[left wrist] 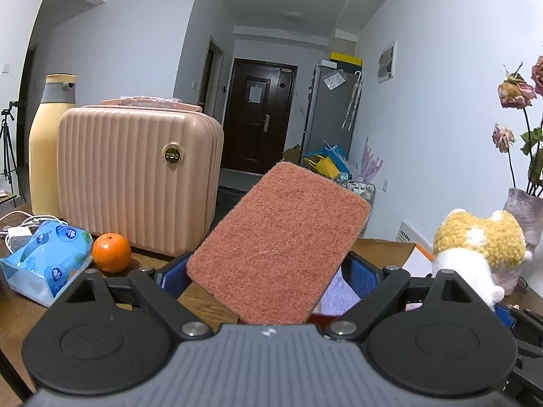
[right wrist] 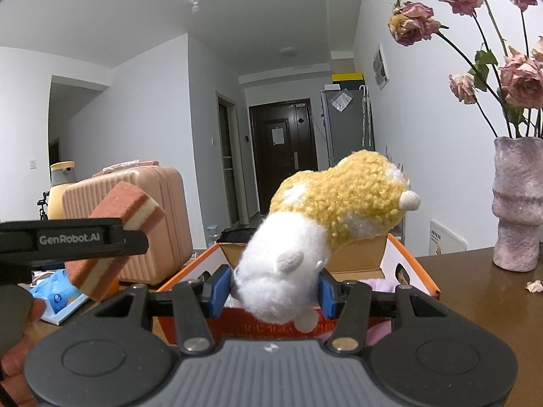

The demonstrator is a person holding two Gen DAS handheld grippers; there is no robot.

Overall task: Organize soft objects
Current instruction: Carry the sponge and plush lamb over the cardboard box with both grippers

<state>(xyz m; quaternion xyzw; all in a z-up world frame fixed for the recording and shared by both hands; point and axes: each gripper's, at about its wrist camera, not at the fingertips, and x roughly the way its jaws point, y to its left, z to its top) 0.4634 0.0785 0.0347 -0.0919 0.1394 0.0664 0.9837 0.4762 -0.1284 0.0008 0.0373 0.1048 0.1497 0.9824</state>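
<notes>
**Inspector:** What did each tool hold?

**Assistant:** The left gripper (left wrist: 271,273) was clamped wide across a rust-brown sponge (left wrist: 281,254), held tilted above the wooden table (left wrist: 152,261). The right gripper (right wrist: 273,291) pinched a yellow-and-white plush toy (right wrist: 325,220) by its white end.

**Inspector:** Location?

**Assistant:** The toy hung over an orange-rimmed cardboard box (right wrist: 417,271). The sponge was just left of it.
</notes>
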